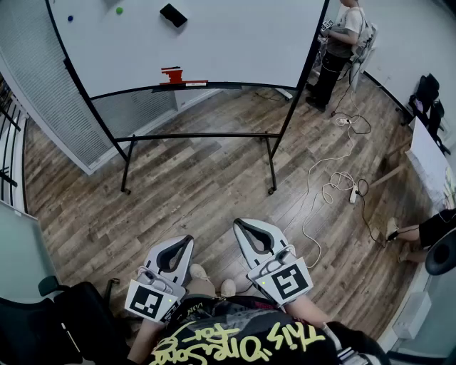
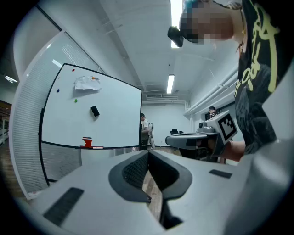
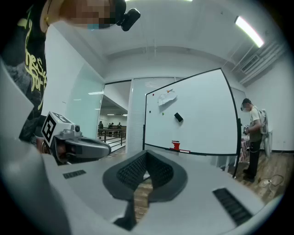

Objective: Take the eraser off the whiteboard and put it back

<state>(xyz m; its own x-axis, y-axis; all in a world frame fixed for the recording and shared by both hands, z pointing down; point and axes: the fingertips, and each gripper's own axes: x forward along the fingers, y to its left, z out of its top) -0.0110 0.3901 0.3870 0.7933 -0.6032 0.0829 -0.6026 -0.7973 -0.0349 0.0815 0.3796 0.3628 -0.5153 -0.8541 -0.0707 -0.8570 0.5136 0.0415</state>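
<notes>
Nearest, the left gripper (image 1: 187,241) and right gripper (image 1: 241,226) sit side by side at the person's waist, pointing level toward the board. Both are closed with nothing between the pads: in each gripper view the tips meet and only floor shows through the gap behind them. This looks like a resting carry, since nothing to grasp is within reach, so the task's 1st step, lifting the eraser, has not begun.

Beyond them lies a wide stretch of bare wood floor (image 1: 199,185), with cables (image 1: 335,182) looping across it to the right, off the straight line to the board.

Farther on stands the whiteboard (image 1: 235,43) on a black frame, well apart from both grippers. A red object (image 1: 172,75), too small to identify, rests on the ledge along its lower edge, where loose things would naturally be parked.

The eraser (image 1: 173,15), a small black block, sits tilted high on the white face, well above the ledge and to the right of a green magnet (image 1: 119,11). With nothing under it, it probably clings by a magnet, so it should pull off with a light tug and hold again once pressed flat.

A 2nd person (image 1: 342,43) stands past the board's right edge, clear of the approach. The person must walk up and open 1 gripper before any grasp.
</notes>
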